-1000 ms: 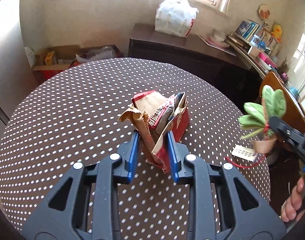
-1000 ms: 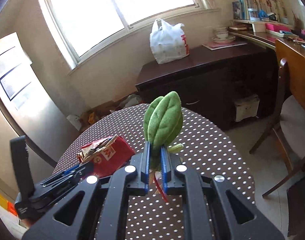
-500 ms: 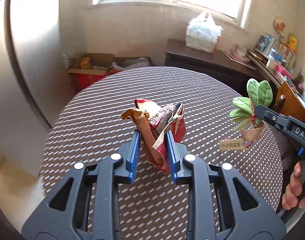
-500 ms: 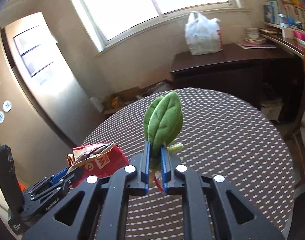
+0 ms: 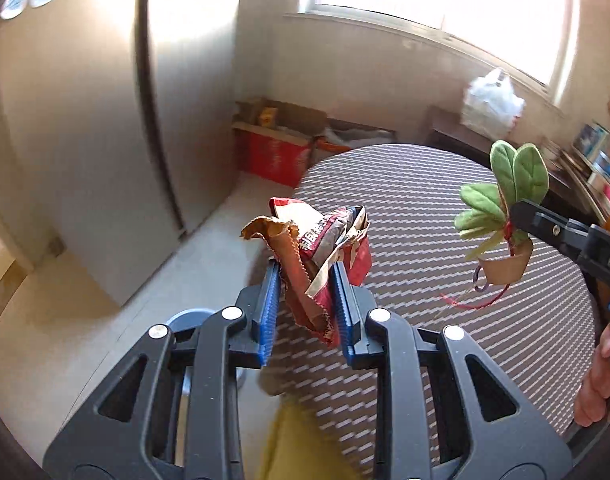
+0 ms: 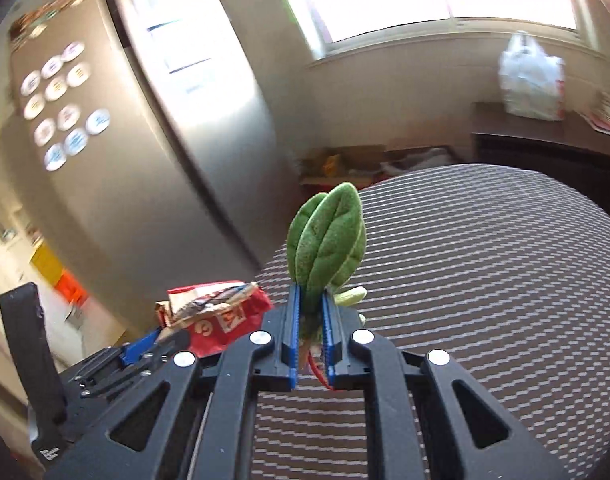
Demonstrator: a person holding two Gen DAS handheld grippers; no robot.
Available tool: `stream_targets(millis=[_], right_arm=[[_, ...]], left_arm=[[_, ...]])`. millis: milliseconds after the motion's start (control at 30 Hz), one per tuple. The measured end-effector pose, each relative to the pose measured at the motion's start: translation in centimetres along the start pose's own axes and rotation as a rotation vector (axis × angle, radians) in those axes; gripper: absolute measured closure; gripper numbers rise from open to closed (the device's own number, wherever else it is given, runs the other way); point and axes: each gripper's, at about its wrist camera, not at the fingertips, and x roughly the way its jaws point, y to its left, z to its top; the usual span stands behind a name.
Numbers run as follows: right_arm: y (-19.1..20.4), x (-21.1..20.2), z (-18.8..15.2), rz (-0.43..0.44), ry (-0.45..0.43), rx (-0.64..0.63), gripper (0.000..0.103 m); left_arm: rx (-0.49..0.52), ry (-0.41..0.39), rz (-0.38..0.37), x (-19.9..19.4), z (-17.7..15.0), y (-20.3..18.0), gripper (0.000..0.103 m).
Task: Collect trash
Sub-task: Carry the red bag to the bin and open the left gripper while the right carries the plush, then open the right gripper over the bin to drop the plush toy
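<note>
blue-lined fingers [image 5: 269, 304] of the left gripper [image 5: 307, 312] clamped on a bundle of trash wrappers [image 5: 321, 248]: crumpled brown paper with a zigzag edge, a red packet, a printed wrapper tucked inside; held in the air at the 9 o'clock rim of the round polka-dot table [image 5: 445, 240], partly out over the pale floor [image 5: 85, 320]

fingers [image 6: 293, 320] of the right gripper [image 6: 310, 322] pressed together on the stem of a plush plant [image 6: 327, 240], green felt leaves standing upright above the tips, red string hanging below; seen from the left wrist at 3 o'clock, tilted, with its small tan pot [image 5: 505, 266] hanging in the air above the tabletop, well apart from the wrappers

beyond, at 10 o'clock, a steel fridge [image 5: 85, 100] with round magnets; at 12 o'clock, cardboard boxes [image 5: 277, 140] on the floor under the window; at 1 o'clock, a white plastic bag [image 5: 491, 98] on a dark sideboard [image 6: 545, 136]
</note>
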Motion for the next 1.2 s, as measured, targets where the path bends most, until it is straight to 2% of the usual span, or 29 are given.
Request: stream_targets(millis=[333, 500, 667, 733, 767, 800, 900, 1200], right_arm=[[11.2, 4.4, -2.2, 0.139, 0.107, -0.119, 0.093], [14.2, 6.7, -2.4, 0.163, 0.150, -0.137, 0.093], [16.3, 8.4, -2.6, 0.154, 0.169, -0.159, 0.093], [16.7, 8.9, -2.3, 0.143, 0.165, -0.167, 0.093], [16.4, 8.9, -2.4, 0.136, 0.164, -0.170, 0.093], [16.2, 8.9, -2.5, 0.132, 0.165, -0.172, 0.093], [16.3, 9.9, -2.7, 0.113, 0.186, -0.170, 0.093], [19.6, 14.9, -5.4, 0.110, 0.288, -0.220, 0.093]], left_arm=[[-0.127, 0.041, 0.183, -1.7, -3.5, 10.0, 0.077], [-0.159, 0.081, 0.214, -0.7, -4.1, 12.8, 0.077], [-0.154, 0.137, 0.238, 2.3, -4.0, 14.6, 0.077], [-0.143, 0.153, 0.228, 3.3, -4.0, 15.3, 0.068], [-0.149, 0.156, 0.227, 3.6, -3.9, 15.6, 0.045], [-0.168, 0.153, 0.232, 3.9, -3.8, 16.1, 0.036], [-0.232, 0.179, 0.221, 4.7, -3.8, 17.6, 0.036], [-0.297, 0.218, 0.300, 3.9, -6.6, 21.2, 0.036]])
